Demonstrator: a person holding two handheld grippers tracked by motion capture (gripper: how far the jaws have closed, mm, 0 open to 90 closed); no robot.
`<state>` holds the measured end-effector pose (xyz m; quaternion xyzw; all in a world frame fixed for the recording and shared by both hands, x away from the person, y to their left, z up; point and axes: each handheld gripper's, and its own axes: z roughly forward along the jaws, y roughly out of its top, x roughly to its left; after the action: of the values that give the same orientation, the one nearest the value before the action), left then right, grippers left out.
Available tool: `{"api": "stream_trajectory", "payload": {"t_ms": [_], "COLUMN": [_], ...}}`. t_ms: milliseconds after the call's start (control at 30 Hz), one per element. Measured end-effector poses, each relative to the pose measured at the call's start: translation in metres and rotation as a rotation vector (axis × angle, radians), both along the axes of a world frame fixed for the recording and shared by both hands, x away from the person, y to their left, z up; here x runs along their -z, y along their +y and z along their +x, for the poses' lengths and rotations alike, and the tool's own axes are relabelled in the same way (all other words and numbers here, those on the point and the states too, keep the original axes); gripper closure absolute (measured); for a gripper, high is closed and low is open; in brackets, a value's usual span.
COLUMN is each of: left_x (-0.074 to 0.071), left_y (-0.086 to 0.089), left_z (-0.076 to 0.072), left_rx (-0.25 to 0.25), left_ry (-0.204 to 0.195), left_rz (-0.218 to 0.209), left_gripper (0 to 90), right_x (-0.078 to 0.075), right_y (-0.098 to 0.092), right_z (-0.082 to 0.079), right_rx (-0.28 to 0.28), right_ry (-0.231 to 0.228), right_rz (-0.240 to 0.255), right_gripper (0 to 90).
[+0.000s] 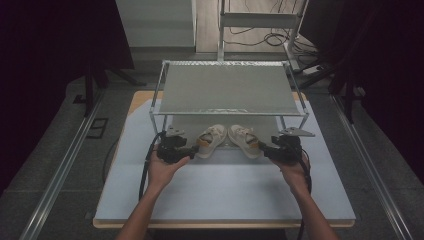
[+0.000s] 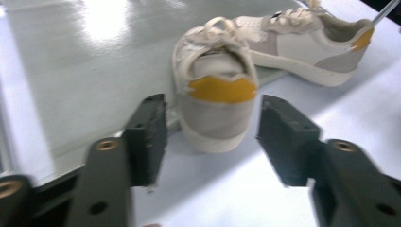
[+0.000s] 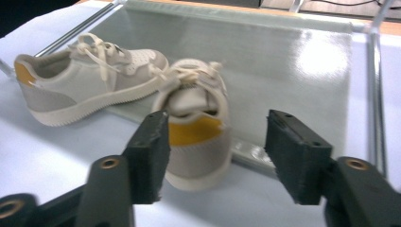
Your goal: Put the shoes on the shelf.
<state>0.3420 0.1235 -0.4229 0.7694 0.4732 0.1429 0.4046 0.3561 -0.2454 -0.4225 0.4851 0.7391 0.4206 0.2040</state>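
Left claw (image 2: 213, 142) & right claw (image 3: 215, 156) released, each at heel of own shoe, left shoe (image 2: 215, 90), right shoe (image 3: 196, 123), below rack (image 1: 230, 90). Shoes prob. light, soft upper; grip at stiff heel.

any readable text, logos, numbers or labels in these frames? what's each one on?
None readable.
Left shoe: yellow heel tab, plain, no print visible.
Right shoe: yellow heel tab, also plain; a small dark mark near the laces of the other shoe in the right gripper view is too blurred to read.
Left gripper and right gripper: black, unmarked.
Rack shelf and table: no labels or signs.
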Motion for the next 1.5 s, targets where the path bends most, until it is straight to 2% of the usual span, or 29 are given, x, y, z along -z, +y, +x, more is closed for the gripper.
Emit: {"api": "stream_trajectory", "payload": {"t_ms": [100,133,167,300,367,433,467,600,933,1233,1400,1500], "left_x": [0.005,0.007,0.01,0.024,0.027,0.033,0.037,0.043,0.046,0.044,0.043,0.041], "left_y": [0.008,0.01,0.013,0.021,0.021,0.023,0.023,0.023,0.011,-0.005,-0.008,-0.001], "left_z": [0.001,0.001,0.002,0.007,0.007,0.009,0.011,0.013,0.013,0.017,0.018,0.016], "left_rx": [-0.021,-0.023,-0.023,-0.027,-0.032,-0.027,-0.018,-0.006,0.021,0.058,0.066,0.051], "left_ry": [0.011,0.018,0.026,0.07,0.082,0.102,0.113,0.125,0.145,0.15,0.147,0.131], "left_rz": [0.013,0.012,0.011,0.016,0.014,0.004,0.014,0.011,-0.003,-0.01,-0.009,-0.004], "left_gripper": [55.4,57.9,62.6,71.4,76.3,82.1,83.5,89.3,90.0,90.0,89.7,89.7], "right_x": [0.003,0.004,0.007,0.016,0.021,0.027,0.029,0.035,0.043,0.046,0.046,0.046], "right_y": [-0.011,-0.014,-0.02,-0.029,-0.032,-0.035,-0.035,-0.037,-0.03,-0.011,-0.004,-0.006], "right_z": [-0.003,-0.003,-0.004,-0.005,-0.006,-0.006,-0.006,-0.006,-0.003,0.003,0.004,0.003], "right_rx": [0.011,0.013,0.016,0.006,0.002,-0.012,-0.017,-0.038,-0.051,-0.078,-0.087,-0.085], "right_ry": [-0.002,0.003,0.013,0.041,0.051,0.06,0.065,0.085,0.101,0.1,0.098,0.098], "right_rz": [0.016,0.019,0.022,0.016,0.012,0.01,0.008,0.002,-0.012,-0.017,-0.02,-0.019], "right_gripper": [50.2,52.5,59.6,72.0,77.6,81.3,83.3,88.6,88.8,88.7,88.7,88.8]}}
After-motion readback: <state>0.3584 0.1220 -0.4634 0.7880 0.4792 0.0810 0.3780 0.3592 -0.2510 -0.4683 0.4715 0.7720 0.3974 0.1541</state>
